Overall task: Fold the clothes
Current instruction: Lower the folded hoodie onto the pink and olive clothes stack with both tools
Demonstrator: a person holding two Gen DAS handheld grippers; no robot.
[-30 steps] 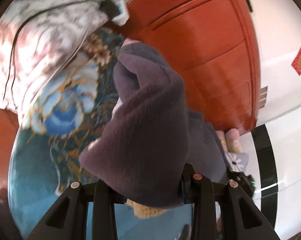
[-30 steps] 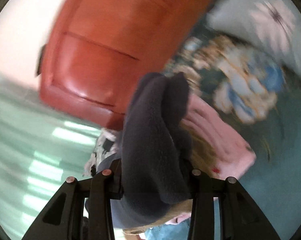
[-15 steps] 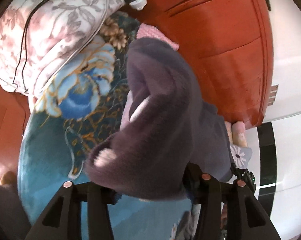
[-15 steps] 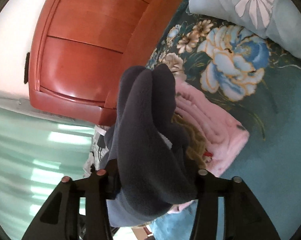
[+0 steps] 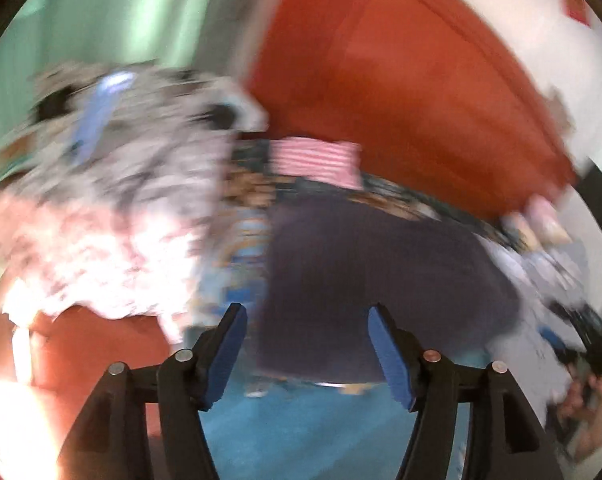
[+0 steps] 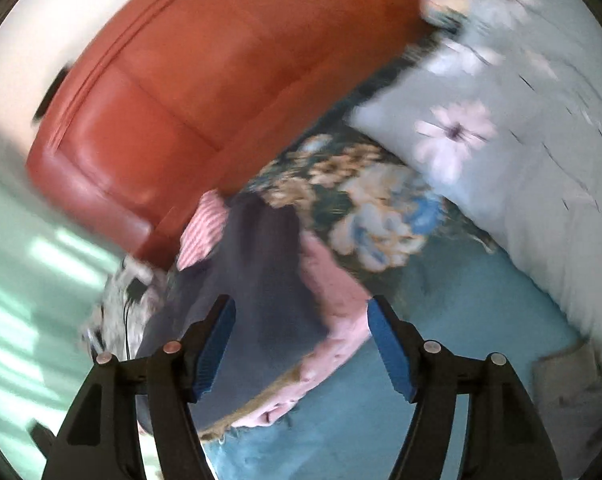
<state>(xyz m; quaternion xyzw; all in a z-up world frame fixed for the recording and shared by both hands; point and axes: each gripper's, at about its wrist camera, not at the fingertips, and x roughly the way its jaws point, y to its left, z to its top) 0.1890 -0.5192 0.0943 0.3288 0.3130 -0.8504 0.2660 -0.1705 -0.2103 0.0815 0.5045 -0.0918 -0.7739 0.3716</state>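
Note:
A dark purple fleece garment (image 5: 365, 272) lies folded on the teal flowered bedspread (image 5: 301, 432), below and beyond my left gripper (image 5: 305, 344). That gripper's jaws are opening, with nothing between the blue pads. In the right wrist view the same fleece (image 6: 261, 292) rests on a stack with a pink garment (image 6: 333, 320) and a pink striped one (image 6: 205, 228). My right gripper (image 6: 301, 340) hangs above the stack, its jaws opening and apart from the cloth. Both views are blurred by motion.
A red-brown wooden headboard (image 5: 401, 92) runs behind the bed. A grey-and-pink floral pillow (image 5: 113, 208) lies at the left. A pale blue daisy pillow (image 6: 501, 128) lies at the right of the bedspread (image 6: 441, 360). A person's hand (image 5: 585, 408) shows at the far right edge.
Both grippers let go of the dark fleece and rose. The fleece dropped from between the jaws onto the stack on the bed. Both sets of jaws stand wider.

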